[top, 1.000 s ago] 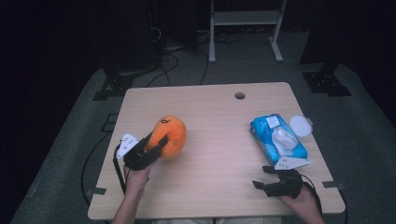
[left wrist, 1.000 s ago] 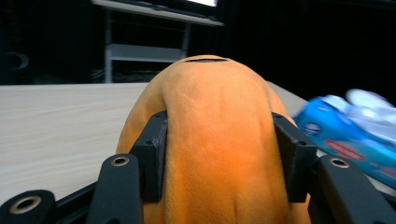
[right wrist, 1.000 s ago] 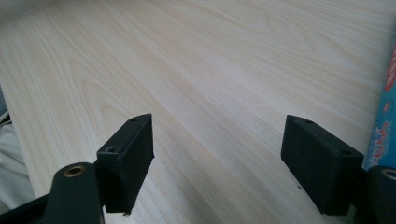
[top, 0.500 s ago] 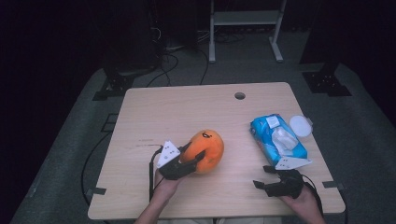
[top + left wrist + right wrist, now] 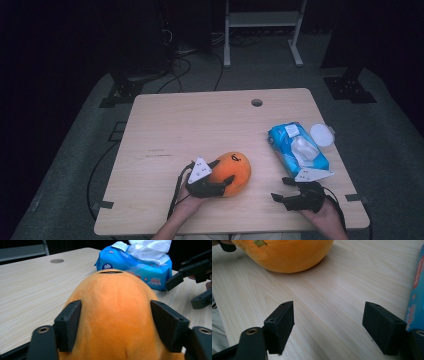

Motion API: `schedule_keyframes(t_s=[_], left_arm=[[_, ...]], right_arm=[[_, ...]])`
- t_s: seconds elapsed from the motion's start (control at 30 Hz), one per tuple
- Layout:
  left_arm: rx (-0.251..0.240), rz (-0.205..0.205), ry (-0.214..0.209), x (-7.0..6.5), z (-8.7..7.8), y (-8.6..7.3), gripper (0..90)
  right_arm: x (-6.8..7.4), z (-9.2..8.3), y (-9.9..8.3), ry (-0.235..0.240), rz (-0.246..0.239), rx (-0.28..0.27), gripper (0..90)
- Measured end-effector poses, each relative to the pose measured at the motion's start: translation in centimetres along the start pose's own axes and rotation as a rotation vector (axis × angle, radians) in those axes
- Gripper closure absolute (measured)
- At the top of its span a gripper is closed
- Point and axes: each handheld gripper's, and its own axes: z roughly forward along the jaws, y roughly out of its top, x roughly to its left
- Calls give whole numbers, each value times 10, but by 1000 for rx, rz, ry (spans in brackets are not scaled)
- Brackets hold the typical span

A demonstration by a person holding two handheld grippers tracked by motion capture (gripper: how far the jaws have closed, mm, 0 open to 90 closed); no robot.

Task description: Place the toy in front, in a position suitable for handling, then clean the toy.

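- The orange plush toy (image 5: 231, 173) has been carried from the desk's (image 5: 200, 125) left side to its front middle, where it is now set down, near the blue wipes pack (image 5: 297, 152).
- The left gripper's (image 5: 212, 181) fingers (image 5: 68, 325) have just been opening; the toy sits between them, and the squeeze is seen to be eased, so a release is judged underway.
- The right gripper (image 5: 286, 192) is held low beside the pack, fingers (image 5: 279, 326) spread wide with nothing between them.
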Motion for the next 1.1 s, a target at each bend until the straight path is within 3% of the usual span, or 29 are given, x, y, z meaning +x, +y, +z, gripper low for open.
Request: schedule_keyframes(t_s=[0.13, 0.33, 0.6, 0.83, 0.9, 1.0, 1.1], left_arm=[[8, 9, -8, 1, -2, -1, 239], [23, 43, -8, 1, -2, -2, 204], [27, 54, -10, -1, -2, -3, 194], [30, 60, -20, 1, -2, -2, 189], [31, 59, -21, 1, -1, -2, 186], [31, 61, -21, 0, -1, -2, 184], [29, 65, -20, 0, -1, -2, 184]], right_arm=[[-2, -1, 1, -10, 10, -7, 244], [0, -8, 4, -48, -5, -56, 247], [3, -19, 8, -87, -10, -112, 248], [9, -39, 27, -166, -97, -202, 248], [2, -49, 35, -201, -107, -223, 248], [-8, -54, 39, -212, -81, -237, 247], [-28, -59, 47, -272, -55, -276, 260]])
